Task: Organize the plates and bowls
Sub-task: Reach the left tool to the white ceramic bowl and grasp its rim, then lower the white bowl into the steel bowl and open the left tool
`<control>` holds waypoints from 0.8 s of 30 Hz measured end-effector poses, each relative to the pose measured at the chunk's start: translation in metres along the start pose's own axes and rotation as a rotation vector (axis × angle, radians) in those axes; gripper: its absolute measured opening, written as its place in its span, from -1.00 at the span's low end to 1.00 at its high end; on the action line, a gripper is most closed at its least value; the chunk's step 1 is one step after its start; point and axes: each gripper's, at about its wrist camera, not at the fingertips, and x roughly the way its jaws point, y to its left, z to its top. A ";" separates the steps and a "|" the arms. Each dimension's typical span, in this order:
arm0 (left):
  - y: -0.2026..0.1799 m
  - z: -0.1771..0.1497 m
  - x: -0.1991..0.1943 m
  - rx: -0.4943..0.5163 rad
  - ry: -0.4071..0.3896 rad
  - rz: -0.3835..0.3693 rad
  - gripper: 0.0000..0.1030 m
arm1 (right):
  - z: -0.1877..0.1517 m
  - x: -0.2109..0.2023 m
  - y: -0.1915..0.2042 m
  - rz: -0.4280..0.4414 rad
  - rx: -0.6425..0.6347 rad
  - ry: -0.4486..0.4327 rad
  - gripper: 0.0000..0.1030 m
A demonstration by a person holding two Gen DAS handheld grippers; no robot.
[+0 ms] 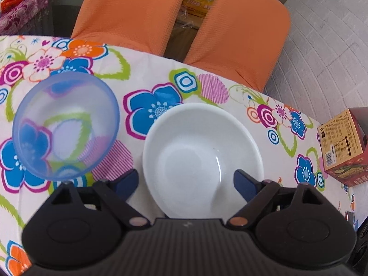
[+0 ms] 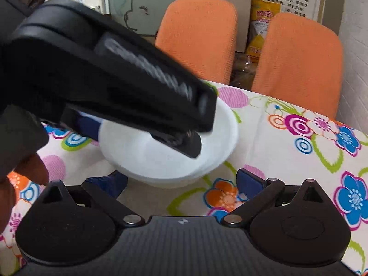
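The left gripper (image 1: 186, 181) hangs above the white bowl (image 1: 202, 158), its two blue-tipped fingers (image 1: 127, 181) spread wide with nothing between them, one tip near the bowl's left edge and the other over its right inner slope. That straddle looks like a lining-up for a rim pinch, probably so the bowl can be lifted and nested with another dish. The white bowl stands upright on the flowered tablecloth (image 1: 142, 73), near the middle of the table. To its left, apart from it, a clear blue bowl (image 1: 66, 126) also sits upright on the cloth, empty, the flower print showing through its wall. Both bowls are single and unstacked, so the sorting appears to be at an early step; no plates show in either view. From the right wrist view, the right gripper (image 2: 181, 181) waits low on the near side of the white bowl (image 2: 142, 158), fingers parted and empty, while the black body of the left gripper (image 2: 110, 78) crosses above the bowl and hides much of it. A person's hand (image 2: 30, 172) shows at the left edge, holding that tool. Two orange chairs (image 1: 133, 11) stand at the far side of the table, and a printed carton (image 1: 342, 147) sits off its right edge.
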 end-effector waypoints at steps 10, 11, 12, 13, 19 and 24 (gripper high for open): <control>-0.007 -0.007 -0.006 0.106 0.035 -0.024 -0.15 | 0.002 -0.024 0.031 -0.012 -0.080 -0.049 0.74; -0.008 -0.009 -0.010 0.110 0.031 -0.027 -0.15 | 0.002 -0.027 0.031 -0.010 -0.083 -0.056 0.74; -0.009 -0.010 -0.013 0.119 0.022 -0.030 -0.15 | 0.000 -0.029 0.032 -0.008 -0.085 -0.065 0.74; -0.010 -0.013 -0.017 0.134 0.013 -0.032 -0.15 | -0.004 -0.032 0.031 -0.003 -0.083 -0.078 0.74; -0.016 -0.027 -0.040 0.142 -0.002 -0.063 -0.15 | -0.016 -0.060 0.044 -0.034 -0.138 -0.104 0.75; -0.028 -0.049 -0.074 0.158 -0.032 -0.093 -0.15 | -0.022 -0.105 0.060 -0.070 -0.178 -0.111 0.75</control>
